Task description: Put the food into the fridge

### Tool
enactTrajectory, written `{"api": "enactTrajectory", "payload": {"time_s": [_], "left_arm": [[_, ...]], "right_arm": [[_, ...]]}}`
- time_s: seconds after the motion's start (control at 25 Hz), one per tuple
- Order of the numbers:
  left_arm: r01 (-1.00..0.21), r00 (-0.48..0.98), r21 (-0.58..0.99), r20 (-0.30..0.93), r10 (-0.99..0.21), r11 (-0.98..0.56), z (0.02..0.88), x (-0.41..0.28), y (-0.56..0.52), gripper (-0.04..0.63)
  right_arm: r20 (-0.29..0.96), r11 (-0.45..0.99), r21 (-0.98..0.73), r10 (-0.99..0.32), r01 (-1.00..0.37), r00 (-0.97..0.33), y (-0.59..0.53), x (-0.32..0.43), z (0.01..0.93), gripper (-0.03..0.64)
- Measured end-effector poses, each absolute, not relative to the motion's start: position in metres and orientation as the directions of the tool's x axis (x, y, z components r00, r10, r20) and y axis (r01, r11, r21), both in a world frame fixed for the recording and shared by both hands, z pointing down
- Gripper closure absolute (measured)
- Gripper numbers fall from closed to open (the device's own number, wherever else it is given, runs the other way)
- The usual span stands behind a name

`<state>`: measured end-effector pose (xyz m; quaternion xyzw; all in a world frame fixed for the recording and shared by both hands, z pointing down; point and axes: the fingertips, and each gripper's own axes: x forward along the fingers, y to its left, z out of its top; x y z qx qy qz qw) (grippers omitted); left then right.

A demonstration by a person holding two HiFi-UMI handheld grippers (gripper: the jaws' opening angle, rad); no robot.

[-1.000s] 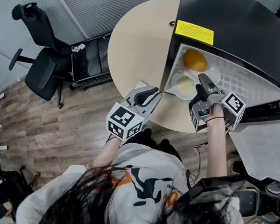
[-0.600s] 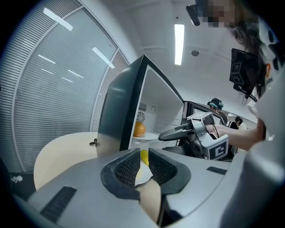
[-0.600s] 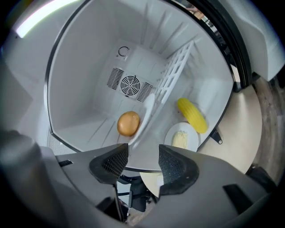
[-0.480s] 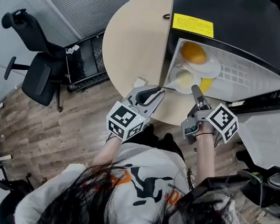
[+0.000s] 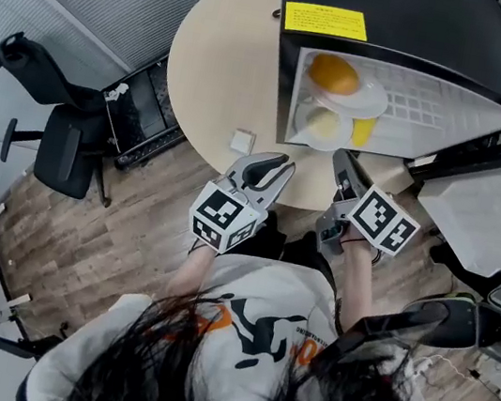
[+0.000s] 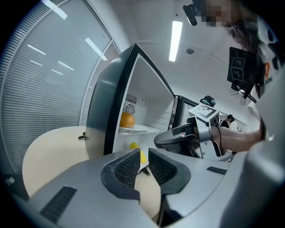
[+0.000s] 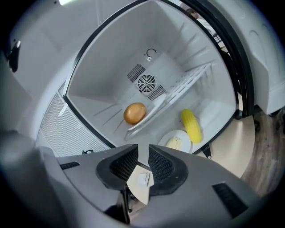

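The black mini fridge (image 5: 413,22) stands open on the round table (image 5: 227,58). Inside, an orange (image 5: 334,73) (image 7: 135,113) rests on the upper plate (image 5: 367,100). Below it are a plate of pale food (image 5: 320,123) (image 7: 177,141) and a corn cob (image 5: 364,131) (image 7: 190,125) beside it. My right gripper (image 5: 340,162) (image 7: 143,162) hangs just outside the fridge front. Its jaws have just been closing to a narrow gap and hold nothing. My left gripper (image 5: 276,164) (image 6: 144,167) hovers at the table's near edge, its pads slightly apart and empty.
The fridge door (image 5: 475,223) swings open to the right. A small white square (image 5: 241,140) lies on the table near the left gripper. A black office chair (image 5: 52,133) stands on the wooden floor at the left.
The right gripper has drawn back out of the fridge toward me and rolled, and its jaws have narrowed from wide. The corn cob now lies uncovered beside the lower plate.
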<state>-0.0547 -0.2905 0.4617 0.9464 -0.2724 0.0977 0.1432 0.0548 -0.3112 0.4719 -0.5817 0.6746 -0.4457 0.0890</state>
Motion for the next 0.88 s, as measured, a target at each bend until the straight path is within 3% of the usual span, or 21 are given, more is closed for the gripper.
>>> {"api": "enactTrajectory", "payload": {"time_s": [0.88], "left_arm": [[-0.599, 0.797, 0.186, 0.238, -0.556, -0.779, 0.439, -0.003, -0.207, 0.531]], "right_arm": [[0.363, 0.143, -0.575, -0.838, -0.806, -0.407, -0.214, 0.074, 0.452, 0.575]]}}
